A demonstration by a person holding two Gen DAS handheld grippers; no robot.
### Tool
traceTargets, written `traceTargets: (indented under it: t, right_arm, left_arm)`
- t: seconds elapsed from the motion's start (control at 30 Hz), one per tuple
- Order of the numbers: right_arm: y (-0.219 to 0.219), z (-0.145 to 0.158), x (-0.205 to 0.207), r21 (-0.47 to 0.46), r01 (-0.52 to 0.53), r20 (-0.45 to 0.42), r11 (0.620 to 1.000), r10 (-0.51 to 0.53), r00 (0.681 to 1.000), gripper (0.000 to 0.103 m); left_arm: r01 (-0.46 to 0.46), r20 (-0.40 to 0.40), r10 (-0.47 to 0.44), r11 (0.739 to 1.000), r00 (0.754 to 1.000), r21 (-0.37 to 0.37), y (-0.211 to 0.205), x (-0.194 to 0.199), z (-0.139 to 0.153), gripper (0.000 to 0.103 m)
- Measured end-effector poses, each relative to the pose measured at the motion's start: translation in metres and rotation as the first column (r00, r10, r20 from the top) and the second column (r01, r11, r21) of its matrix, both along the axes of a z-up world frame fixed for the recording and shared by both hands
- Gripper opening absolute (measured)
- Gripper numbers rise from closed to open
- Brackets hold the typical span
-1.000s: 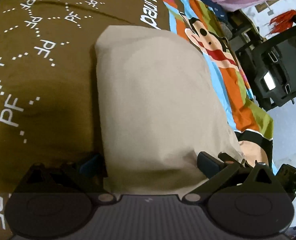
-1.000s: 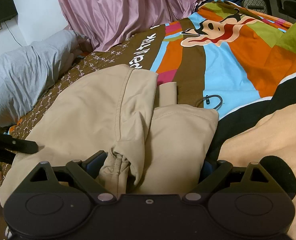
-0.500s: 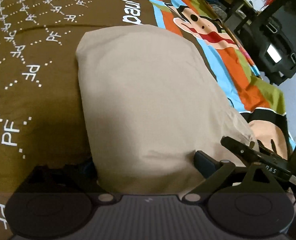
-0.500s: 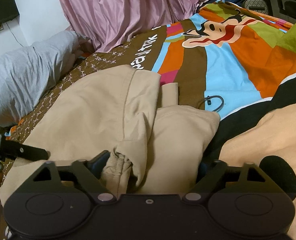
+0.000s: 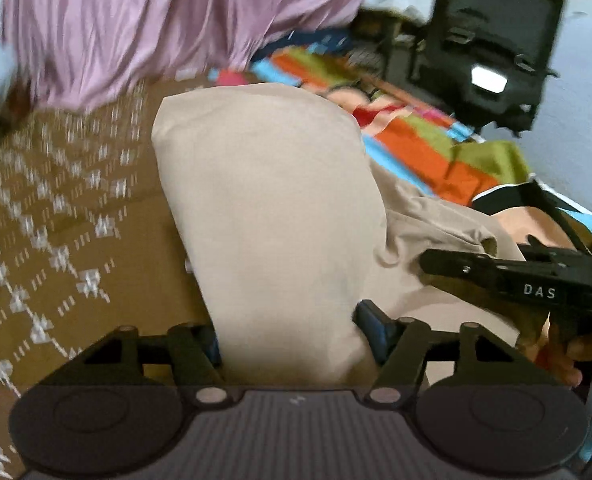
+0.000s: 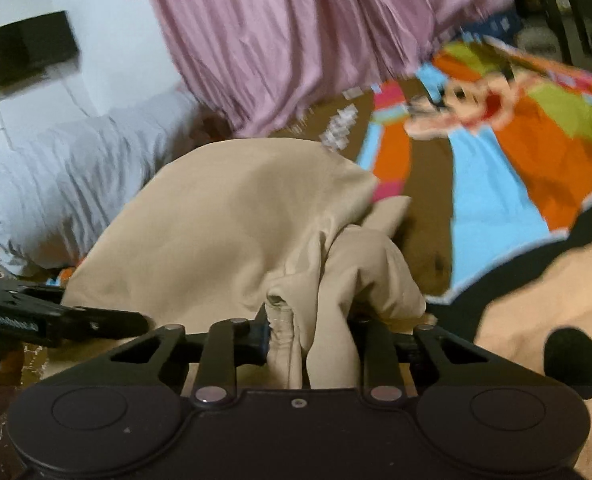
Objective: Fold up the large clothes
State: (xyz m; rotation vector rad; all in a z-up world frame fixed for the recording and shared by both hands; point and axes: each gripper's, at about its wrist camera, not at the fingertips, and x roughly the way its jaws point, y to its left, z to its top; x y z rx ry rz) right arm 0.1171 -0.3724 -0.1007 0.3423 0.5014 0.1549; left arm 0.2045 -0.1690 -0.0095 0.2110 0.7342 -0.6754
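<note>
The left claw is closed on a wide fold of the beige garment; the right claw pinches a bunched edge of it; "DAS" reads on the right tool's arm; the garment stretches away from both claws over the bed, toward the pink curtain.

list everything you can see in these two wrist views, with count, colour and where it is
beige cloth garment: one, beige, bunched on the bed, between both tools
patterned bedspread: one, brown with white marks and a bright cartoon print, under the garment
pink pleated curtain: one, pink, behind the bed
grey crumpled pillow: one, grey, left of the garment in the right view
black office chair: one, black, beside the bed
left tool: one, black, shut on the garment
right tool: one, black, shut on the garment
</note>
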Motion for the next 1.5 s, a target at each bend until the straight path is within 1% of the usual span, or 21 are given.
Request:
traceTargets:
  t: [0.1,0.2,0.3,0.4,0.5,0.57,0.6,0.63,0.67,0.7,0.73,0.77,0.8,0.87,0.9,0.97,1.07,1.17,1.3,1.4,1.5]
  right_arm:
    - [0.023,0.017,-0.011,-0.076,-0.007,0.073,0.997,0.013,0.997,0.025]
    - [0.043,0.033,-0.008,-0.120,-0.001,0.126,0.993,0.016,0.992,0.024]
    - [0.070,0.050,0.012,-0.132,0.022,0.183,0.991,0.003,0.983,0.024]
    - [0.095,0.058,0.047,-0.119,0.025,0.202,0.993,0.000,0.979,0.024]
    - [0.116,0.051,0.085,-0.106,0.017,0.170,0.994,0.001,0.985,0.024]
    - [0.128,0.041,0.107,-0.110,0.008,0.126,0.994,0.006,0.992,0.024]
    - [0.134,0.032,0.117,-0.121,-0.002,0.092,0.993,0.013,0.996,0.024]
    - [0.139,0.023,0.126,-0.138,-0.016,0.050,0.990,0.023,0.998,0.025]
    - [0.145,0.013,0.131,-0.154,-0.031,0.009,0.988,0.032,0.999,0.026]
    - [0.148,0.001,0.135,-0.178,-0.045,-0.033,0.983,0.040,0.999,0.028]
    - [0.151,-0.007,0.134,-0.207,-0.043,-0.044,0.977,0.035,0.998,0.033]
    - [0.152,-0.012,0.130,-0.231,-0.041,-0.036,0.972,0.033,0.999,0.041]
    - [0.153,-0.014,0.127,-0.243,-0.042,-0.032,0.969,0.035,0.999,0.043]
    - [0.146,-0.016,0.124,-0.238,-0.038,-0.044,0.971,0.029,0.999,0.049]
    - [0.142,-0.016,0.123,-0.231,-0.034,-0.050,0.972,0.024,0.998,0.050]
    - [0.136,-0.015,0.122,-0.233,-0.015,-0.052,0.972,0.003,0.999,0.062]
    - [0.131,-0.014,0.116,-0.245,0.009,-0.050,0.969,-0.022,0.998,0.067]
    - [0.129,-0.009,0.106,-0.258,0.020,-0.044,0.966,-0.032,0.998,0.075]
    - [0.127,0.000,0.092,-0.273,0.031,-0.021,0.962,-0.038,0.999,0.083]
    - [0.123,0.006,0.081,-0.272,0.040,-0.012,0.962,-0.045,0.999,0.084]
    - [0.118,0.016,0.067,-0.268,0.059,0.012,0.962,-0.058,0.998,0.089]
  left_arm:
    - [0.006,0.069,-0.006,1.000,0.998,-0.012,0.012,-0.009,0.012,0.065]
    - [-0.008,0.114,0.011,0.999,0.993,-0.031,0.031,-0.002,0.026,0.064]
    - [-0.040,0.161,0.044,0.999,0.986,-0.023,0.052,0.019,0.042,0.065]
    - [-0.060,0.186,0.058,0.998,0.981,0.005,0.071,0.050,0.046,0.066]
    - [-0.092,0.144,0.089,0.996,0.986,0.015,0.090,0.082,0.030,0.067]
    - [-0.116,0.082,0.114,0.993,0.990,0.022,0.101,0.099,0.007,0.069]
    - [-0.131,0.032,0.130,0.991,0.991,0.034,0.105,0.107,-0.009,0.069]
    - [-0.146,-0.013,0.146,0.988,0.989,0.045,0.111,0.112,-0.023,0.073]
    - [-0.165,-0.028,0.166,0.985,0.986,0.042,0.119,0.113,-0.035,0.078]
    - [-0.200,0.001,0.200,0.980,0.980,0.001,0.127,0.109,-0.043,0.080]
    - [-0.224,0.003,0.224,0.974,0.975,-0.042,0.139,0.108,-0.046,0.083]
    - [-0.239,-0.019,0.238,0.968,0.971,-0.081,0.146,0.107,-0.048,0.085]
    - [-0.243,-0.036,0.240,0.964,0.970,-0.107,0.152,0.107,-0.050,0.088]
    - [-0.248,-0.030,0.246,0.961,0.969,-0.124,0.157,0.102,-0.048,0.090]
    - [-0.249,-0.024,0.248,0.961,0.969,-0.120,0.158,0.102,-0.046,0.091]
    - [-0.255,-0.010,0.255,0.962,0.967,-0.098,0.156,0.096,-0.043,0.094]
    - [-0.280,0.006,0.281,0.958,0.960,-0.058,0.152,0.080,-0.036,0.098]
    - [-0.255,-0.032,0.255,0.967,0.967,-0.024,0.147,0.061,-0.038,0.102]
    - [-0.245,0.023,0.244,0.968,0.969,0.049,0.132,0.042,-0.040,0.102]
    - [-0.273,-0.001,0.273,0.962,0.962,0.027,0.132,0.038,-0.032,0.101]
    - [-0.297,0.018,0.297,0.955,0.955,-0.005,0.135,0.030,-0.017,0.101]
